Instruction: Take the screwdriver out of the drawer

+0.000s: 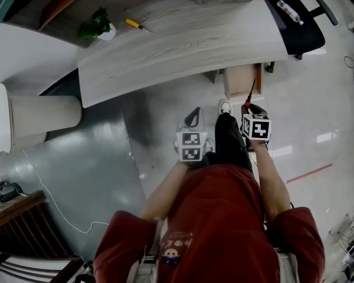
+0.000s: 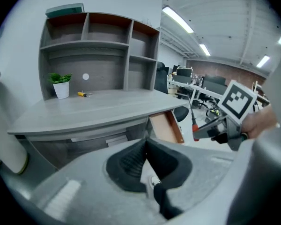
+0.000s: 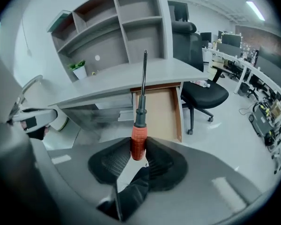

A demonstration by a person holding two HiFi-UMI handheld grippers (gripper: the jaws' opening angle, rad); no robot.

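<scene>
Right gripper [image 3: 139, 148] is pinching the screwdriver [image 3: 140, 120] by its red handle. Black pads clamp both sides of the handle, w/ the shaft sticking straight out past the tips. The screwdriver is out of the drawer [image 3: 165, 108], held in the air in front of it and not touching it.

Left gripper [image 2: 146, 142] has its pads pressed together at the tips w/ nothing btwn them. It's held just beside the right one, level w/ it, over the floor.

The drawer sits under the bench [image 3: 171, 71] near its right end and is pulled out. Its pale wood bottom and reddish side rims are in view.

On the bench top, near the back, is a white pot [image 2: 62, 90] w/ a green plant in it. A small yellow-handled tool [image 2: 84, 94] lies just beside the pot.

The shelf unit [image 2: 129, 55] stands at the back of the bench w/ open compartments, and a flat teal item [image 2: 65, 9] lies on top of it.

A black office chair [image 3: 203, 93] stands right of the drawer. There are small items on its seat, too small to tell what.
</scene>
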